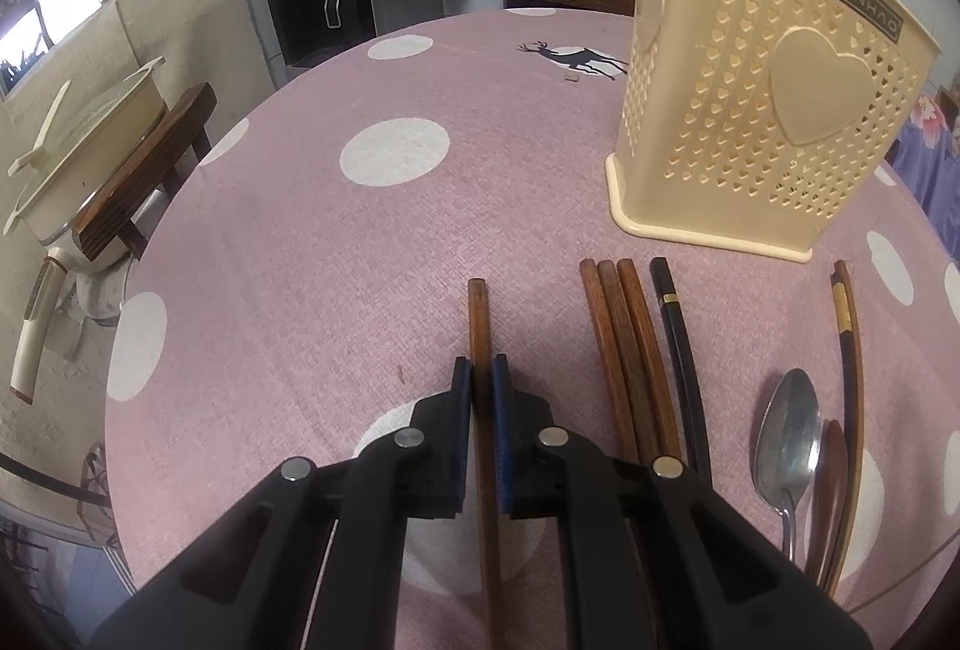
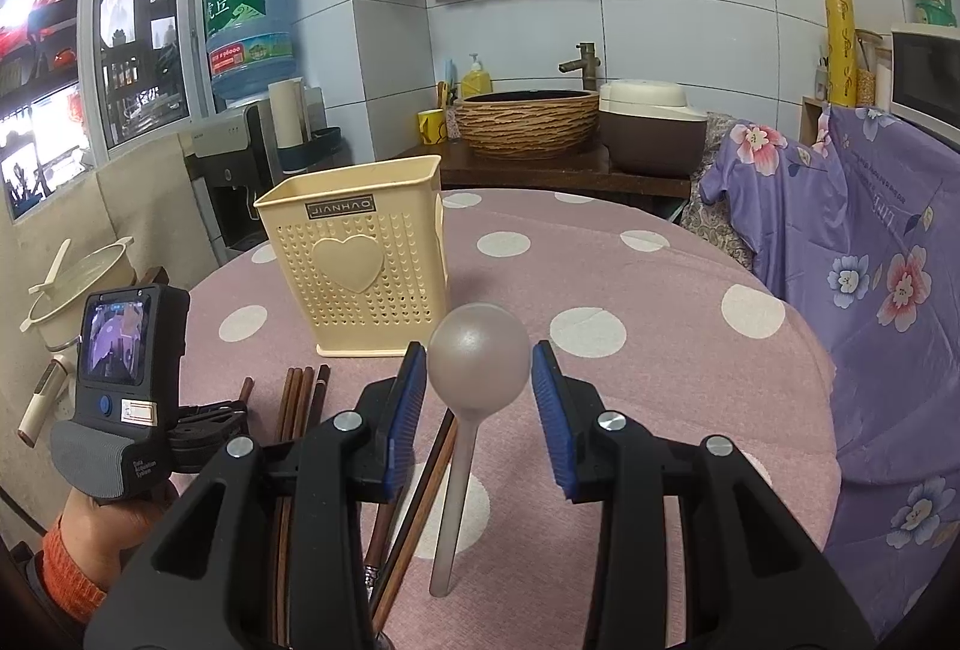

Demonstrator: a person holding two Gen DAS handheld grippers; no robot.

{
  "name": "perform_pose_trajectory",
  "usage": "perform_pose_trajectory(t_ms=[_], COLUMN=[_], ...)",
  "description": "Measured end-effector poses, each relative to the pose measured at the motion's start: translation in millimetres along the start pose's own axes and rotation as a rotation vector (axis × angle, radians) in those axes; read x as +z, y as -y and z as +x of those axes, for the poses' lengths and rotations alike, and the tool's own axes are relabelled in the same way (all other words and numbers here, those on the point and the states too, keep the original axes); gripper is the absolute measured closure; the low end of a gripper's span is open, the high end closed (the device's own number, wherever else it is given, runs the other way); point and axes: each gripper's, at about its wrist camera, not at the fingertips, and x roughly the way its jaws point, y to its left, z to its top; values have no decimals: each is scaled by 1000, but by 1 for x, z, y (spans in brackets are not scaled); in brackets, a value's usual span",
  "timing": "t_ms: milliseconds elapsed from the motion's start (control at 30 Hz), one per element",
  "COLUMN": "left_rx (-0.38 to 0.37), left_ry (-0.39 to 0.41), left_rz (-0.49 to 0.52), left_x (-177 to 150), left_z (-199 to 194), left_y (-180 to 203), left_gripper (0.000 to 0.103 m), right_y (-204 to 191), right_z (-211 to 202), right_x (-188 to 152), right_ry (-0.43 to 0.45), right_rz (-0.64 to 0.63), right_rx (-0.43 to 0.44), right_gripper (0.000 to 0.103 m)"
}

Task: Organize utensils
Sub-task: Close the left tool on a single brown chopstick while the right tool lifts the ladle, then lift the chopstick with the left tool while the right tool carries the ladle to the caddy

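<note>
On the dotted tablecloth (image 1: 288, 206), the left gripper (image 1: 480, 380) clamps 1 brown chopstick (image 1: 478, 314); the cream holder (image 1: 756, 98) stands at 1 o'clock. The right gripper (image 2: 479, 368), part open, grips a translucent spoon (image 2: 474, 368).

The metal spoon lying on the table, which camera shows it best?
The left wrist view. There the metal spoon lies in plain sight on the tablecloth, bowl and upper handle clear, beside a brown spoon. In the right wrist view I cannot make it out; a frosted spoon sits between the right gripper pads.
</note>
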Motion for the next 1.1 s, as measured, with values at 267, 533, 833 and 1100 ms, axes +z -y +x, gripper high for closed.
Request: perform_pose_trajectory(t_ms=[267,533,833,1100], left_rx=[-52,-123,-177,-187], left_ry=[95,250,359,383], left_rz=[-62,-117,-117,-125], left_x=[13,34,41,43], left_z=[-29,-83,-123,-129], left_y=[-20,-44,-53,-62], left_gripper=[95,95,95,95], right_y=[0,-2,-9,-11], right_z=[1,0,-3,0], right_x=[0,0,3,7], right_ry=[3,7,26,25], right_rz=[0,-3,-26,-30], right_rx=[-2,-2,20,42], right_gripper=[66,66,66,66])
